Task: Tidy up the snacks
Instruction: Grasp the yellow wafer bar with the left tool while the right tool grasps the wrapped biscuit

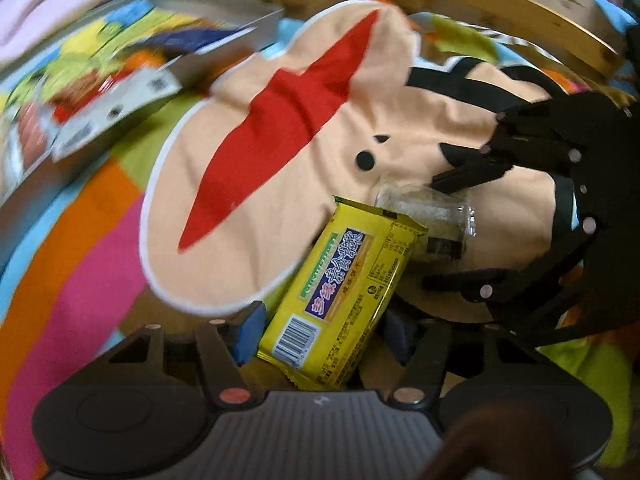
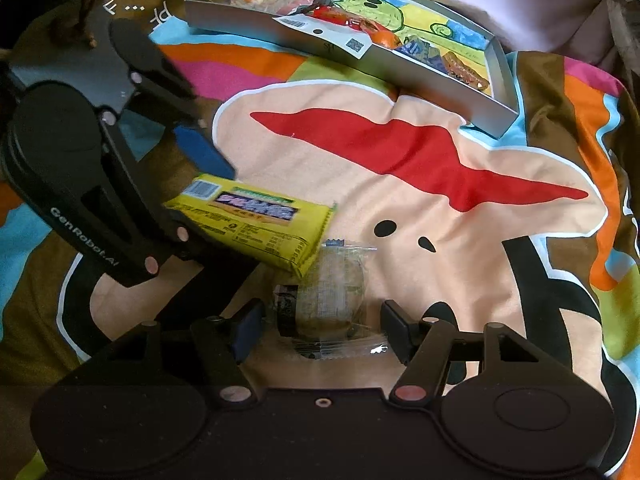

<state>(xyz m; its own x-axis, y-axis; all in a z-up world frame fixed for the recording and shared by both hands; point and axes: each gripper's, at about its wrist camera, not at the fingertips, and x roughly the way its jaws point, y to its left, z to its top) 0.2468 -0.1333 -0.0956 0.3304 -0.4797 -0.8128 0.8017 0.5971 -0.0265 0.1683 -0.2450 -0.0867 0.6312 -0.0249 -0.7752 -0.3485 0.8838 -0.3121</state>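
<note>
Two loose snacks lie on the cartoon-print bedsheet (image 2: 400,220): one yellow biscuit packet (image 1: 340,300) and one clear-wrapped pastry (image 2: 324,300). The packet's long axis runs out from between the left gripper (image 1: 324,330) pads, barcode end nearest, touching the pastry. The right gripper (image 2: 320,330) straddles the pastry, jaws wide, not closed. Only the right view shows the tray (image 2: 400,64) interior holding several packets

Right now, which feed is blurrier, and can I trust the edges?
Left wrist view: motion blur smears the grey snack tray; the yellow biscuit packet stays readable. Right wrist view: sharper, with the clear-wrapped cookie crisp. Fisheye bending warps both rims.
</note>
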